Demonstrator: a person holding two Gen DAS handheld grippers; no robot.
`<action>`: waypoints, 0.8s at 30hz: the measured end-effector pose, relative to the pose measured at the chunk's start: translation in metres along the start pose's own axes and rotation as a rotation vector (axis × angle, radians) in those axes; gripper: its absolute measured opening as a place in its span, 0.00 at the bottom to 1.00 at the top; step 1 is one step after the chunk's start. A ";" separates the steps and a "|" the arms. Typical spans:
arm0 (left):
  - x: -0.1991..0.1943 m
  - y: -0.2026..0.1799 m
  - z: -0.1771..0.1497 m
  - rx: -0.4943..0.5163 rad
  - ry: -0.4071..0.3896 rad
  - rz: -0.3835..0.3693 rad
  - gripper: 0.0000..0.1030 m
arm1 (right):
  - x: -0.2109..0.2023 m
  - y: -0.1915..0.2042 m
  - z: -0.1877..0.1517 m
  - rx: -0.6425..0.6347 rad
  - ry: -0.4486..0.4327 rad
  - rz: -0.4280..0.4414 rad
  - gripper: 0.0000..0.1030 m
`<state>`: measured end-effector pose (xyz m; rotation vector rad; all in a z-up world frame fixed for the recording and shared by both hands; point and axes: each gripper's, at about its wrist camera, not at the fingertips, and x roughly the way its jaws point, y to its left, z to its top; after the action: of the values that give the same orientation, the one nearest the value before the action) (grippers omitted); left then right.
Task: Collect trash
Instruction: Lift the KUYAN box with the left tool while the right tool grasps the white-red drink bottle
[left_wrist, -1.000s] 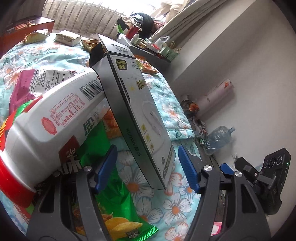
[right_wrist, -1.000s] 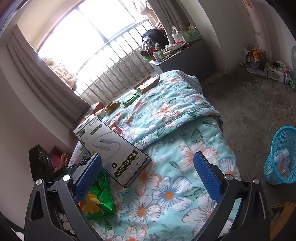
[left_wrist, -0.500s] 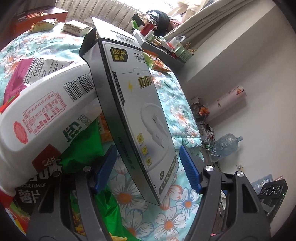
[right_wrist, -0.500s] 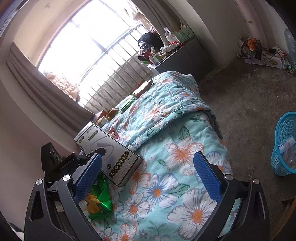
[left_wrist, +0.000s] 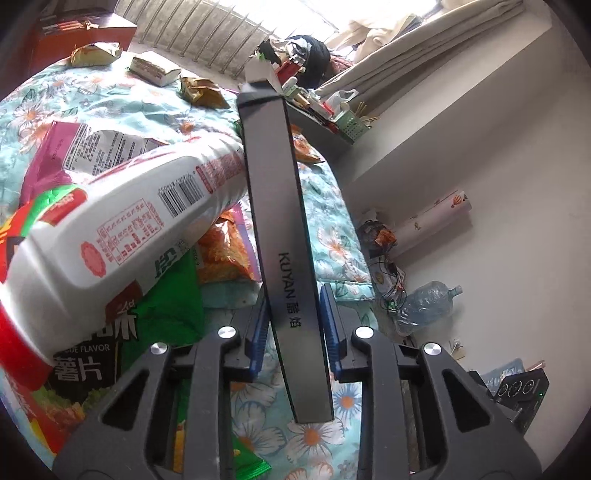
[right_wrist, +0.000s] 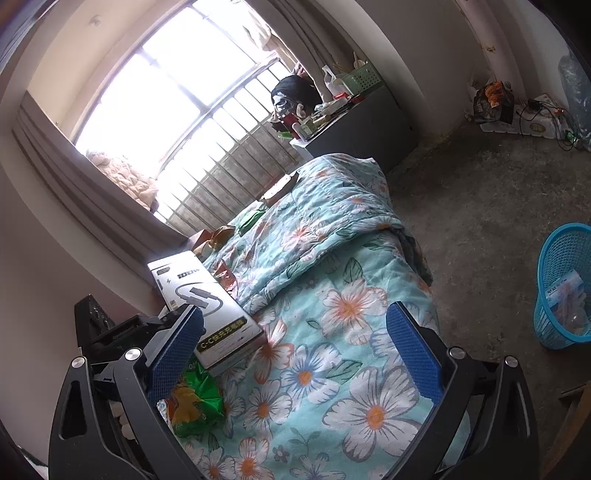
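The left gripper (left_wrist: 293, 326) jaws are closing around the cable box (left_wrist: 284, 236), whose long axis runs toward twelve o'clock; right gripper (right_wrist: 295, 354) released.

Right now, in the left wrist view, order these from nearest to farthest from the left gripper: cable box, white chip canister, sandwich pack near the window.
1. cable box: between the closing jaws of the left gripper.
2. white chip canister: left, leaning on the box.
3. sandwich pack: far end of the bed.

The white bottle (left_wrist: 122, 236) ran past the left frame edge; the blue basket (right_wrist: 565, 288) was cropped at right.
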<state>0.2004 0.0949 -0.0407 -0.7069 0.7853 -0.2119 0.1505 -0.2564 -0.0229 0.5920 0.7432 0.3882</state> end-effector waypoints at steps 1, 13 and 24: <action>-0.007 -0.002 0.001 0.005 -0.006 -0.017 0.22 | -0.001 0.003 0.001 -0.004 -0.004 0.001 0.94; -0.120 0.010 0.013 0.050 -0.141 -0.056 0.21 | 0.019 0.054 0.000 -0.030 0.060 0.085 0.94; -0.201 0.056 0.024 0.175 -0.271 0.301 0.22 | 0.111 0.133 -0.011 0.009 0.321 0.247 0.90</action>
<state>0.0721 0.2341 0.0500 -0.4333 0.5951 0.0871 0.2013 -0.0920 -0.0031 0.6395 0.9821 0.7202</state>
